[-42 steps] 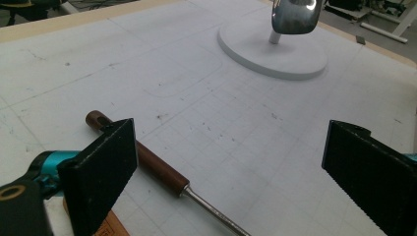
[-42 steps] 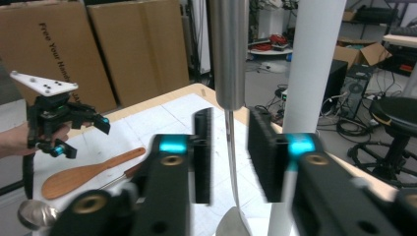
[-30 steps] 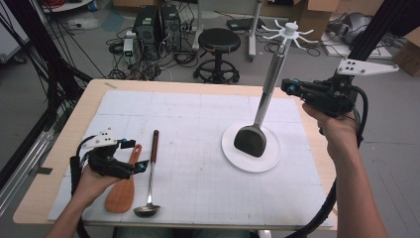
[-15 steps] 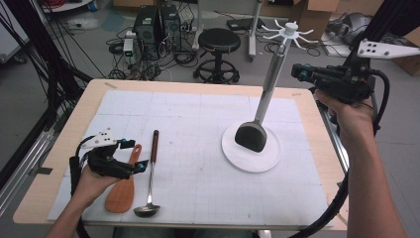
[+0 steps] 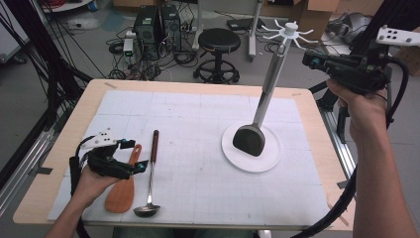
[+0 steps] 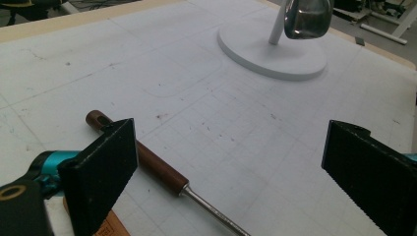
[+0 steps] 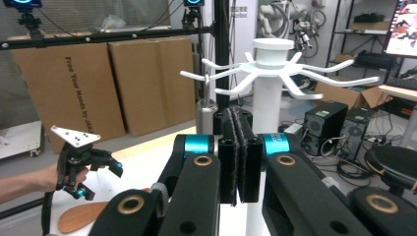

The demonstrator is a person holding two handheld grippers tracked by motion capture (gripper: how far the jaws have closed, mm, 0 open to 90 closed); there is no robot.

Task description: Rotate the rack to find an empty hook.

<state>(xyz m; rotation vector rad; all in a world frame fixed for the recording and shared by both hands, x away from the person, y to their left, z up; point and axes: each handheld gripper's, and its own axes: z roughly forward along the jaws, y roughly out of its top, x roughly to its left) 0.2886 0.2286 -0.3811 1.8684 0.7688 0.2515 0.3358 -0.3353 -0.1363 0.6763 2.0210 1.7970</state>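
A white hook stand (image 5: 287, 30) rises from a round white base (image 5: 270, 161) on the table's right. A metal-handled dark spatula (image 5: 249, 140) hangs along its pole, head just above the base (image 6: 275, 59). My right gripper (image 5: 308, 58) is held high beside the hooks (image 7: 275, 73), jaws pressed together; the spatula's metal handle end (image 7: 205, 118) stands just behind them. My left gripper (image 5: 132, 156) rests open at the front left, over a wooden spatula (image 5: 121, 191) and a ladle (image 5: 151, 168). The ladle's brown handle (image 6: 147, 164) lies between the wide jaws of the left gripper (image 6: 226, 147).
A gridded white mat (image 5: 198, 129) covers the wooden table (image 5: 317, 129). Behind the table stand a black stool (image 5: 218, 42) and computer towers (image 5: 156, 25). Cardboard boxes (image 7: 98, 83) line the far side in the right gripper view.
My right gripper has risen and drifted right, away from the stand's pole. The hanging spatula's head shifted slightly. The left hand has stayed put.
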